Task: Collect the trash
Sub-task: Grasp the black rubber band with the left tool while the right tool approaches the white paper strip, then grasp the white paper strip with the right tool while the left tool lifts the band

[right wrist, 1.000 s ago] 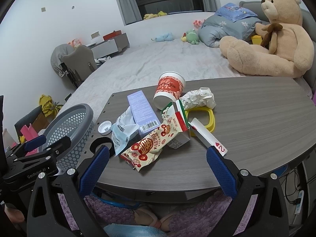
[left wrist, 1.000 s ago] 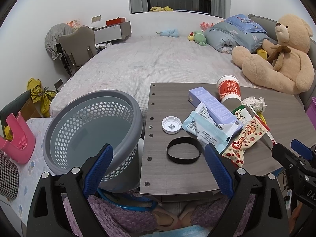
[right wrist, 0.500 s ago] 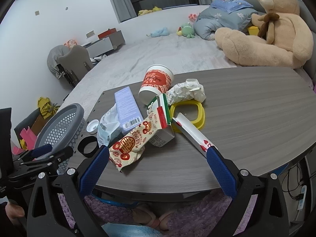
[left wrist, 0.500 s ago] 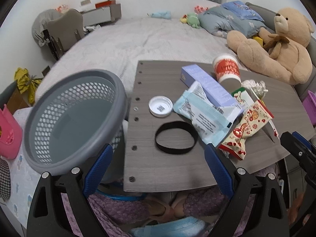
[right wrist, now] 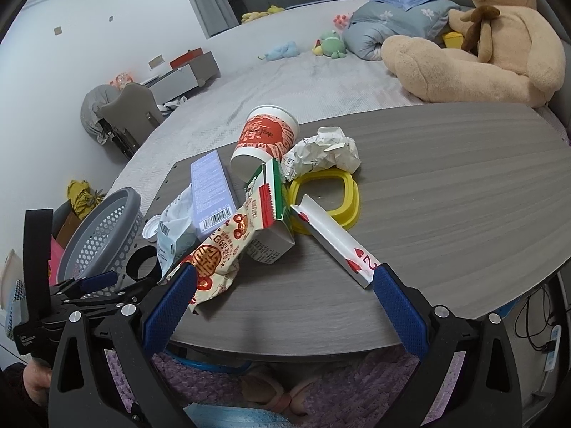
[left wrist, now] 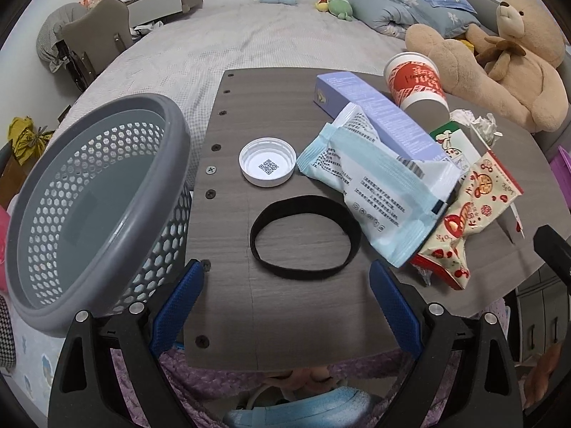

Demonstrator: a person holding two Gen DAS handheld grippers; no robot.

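**Desk:** What's changed?

**Me:** Since a second ago my left claw (left wrist: 285, 285) has dropped and pushed in over the near edge of the bench (left wrist: 221, 314), so the black band (left wrist: 305, 237) now lies just ahead, between the blue pads. My right claw (right wrist: 283, 292) has closed in on the pile too.

**Desk:** Claw states?

**Me:** Both spread wide, both empty. Nothing is collected yet; the grey basket (left wrist: 171, 164) beside the bench's left edge looks bare inside.

**Desk:** Where's the trash?

**Me:** All on the bench: the white cap (left wrist: 267, 166) beyond the band, then the pale blue wrapper (left wrist: 378, 192), purple box (left wrist: 371, 114), red cup (left wrist: 415, 82), snack packet (right wrist: 217, 253), crumpled paper (right wrist: 321, 151) and the playing card (right wrist: 335, 242).

**Desk:** Which step?

**Me:** The approach for a first pick, I judge. Next I'd lower the left claw until the pads straddle one side of the band, pinch, then swing left over the basket.
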